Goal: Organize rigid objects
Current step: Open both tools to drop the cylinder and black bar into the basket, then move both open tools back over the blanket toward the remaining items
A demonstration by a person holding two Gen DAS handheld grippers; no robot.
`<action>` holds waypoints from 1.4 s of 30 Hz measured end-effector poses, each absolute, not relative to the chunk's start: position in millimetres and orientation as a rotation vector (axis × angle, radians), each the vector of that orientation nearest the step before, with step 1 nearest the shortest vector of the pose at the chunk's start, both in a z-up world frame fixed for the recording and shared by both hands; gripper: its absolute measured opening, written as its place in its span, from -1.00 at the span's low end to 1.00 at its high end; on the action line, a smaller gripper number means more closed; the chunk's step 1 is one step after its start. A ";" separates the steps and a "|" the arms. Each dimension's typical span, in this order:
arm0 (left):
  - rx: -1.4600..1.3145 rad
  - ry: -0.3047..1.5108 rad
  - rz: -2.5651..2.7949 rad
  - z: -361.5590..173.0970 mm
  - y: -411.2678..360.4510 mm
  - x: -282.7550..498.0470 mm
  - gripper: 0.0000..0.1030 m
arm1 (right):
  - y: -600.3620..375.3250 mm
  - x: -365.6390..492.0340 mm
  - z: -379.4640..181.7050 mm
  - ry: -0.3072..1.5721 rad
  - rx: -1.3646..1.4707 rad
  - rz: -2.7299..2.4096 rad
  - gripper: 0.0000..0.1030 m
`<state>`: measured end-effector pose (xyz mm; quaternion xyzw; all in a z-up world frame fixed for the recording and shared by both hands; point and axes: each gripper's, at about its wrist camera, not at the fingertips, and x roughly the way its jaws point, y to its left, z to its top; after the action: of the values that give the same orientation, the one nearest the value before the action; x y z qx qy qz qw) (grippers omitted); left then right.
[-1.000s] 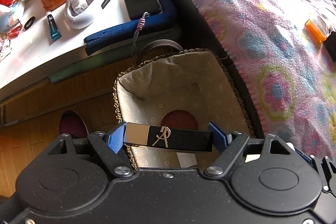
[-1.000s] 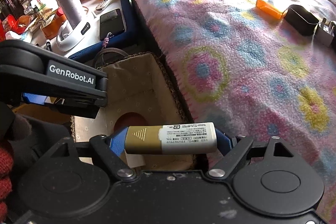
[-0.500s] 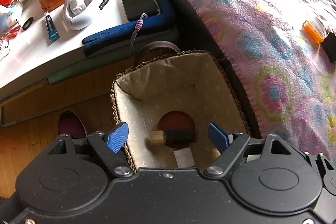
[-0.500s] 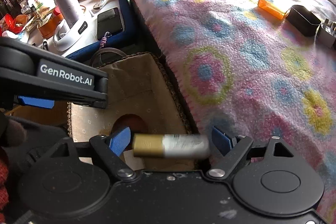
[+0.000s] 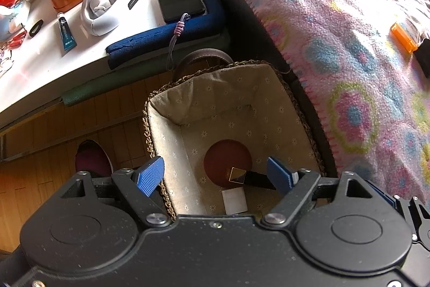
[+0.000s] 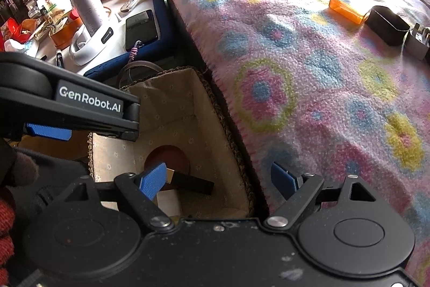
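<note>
Both tongs, left (image 5: pixel 215 174) and right (image 6: pixel 219 180), are held wide apart and empty above a lined basket (image 5: pixel 172 131). "GenRobot.AI" is printed on the left housing. A black-and-gold case (image 6: pixel 192 183) is seen lying inside the basket.

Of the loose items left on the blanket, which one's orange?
The flat orange box, farthest left of the three on the pink floral blanket. Beside it sit a black case and a grey metal piece.

**Both grippers open, pointing down**

The left black two-finger gripper (image 5: pixel 215 175) points steeply downward, its blue ribbed pads (image 5: pixel 150 175) spread wide — nothing between them. The right black two-finger gripper (image 6: pixel 219 180) tilts down likewise, jaws apart and empty.
</note>
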<state>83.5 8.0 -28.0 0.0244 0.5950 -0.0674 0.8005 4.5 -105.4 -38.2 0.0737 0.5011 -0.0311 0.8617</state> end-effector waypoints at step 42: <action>0.124 1.137 -0.286 -7.8 -11.8 71.6 0.63 | -171.8 -9.2 -5.0 0.927 0.142 -0.229 0.79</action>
<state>71.6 -11.8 -7.8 0.0587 0.5363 -0.1350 0.8311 -9.2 -171.8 -5.0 0.0683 0.4456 -0.1099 0.8858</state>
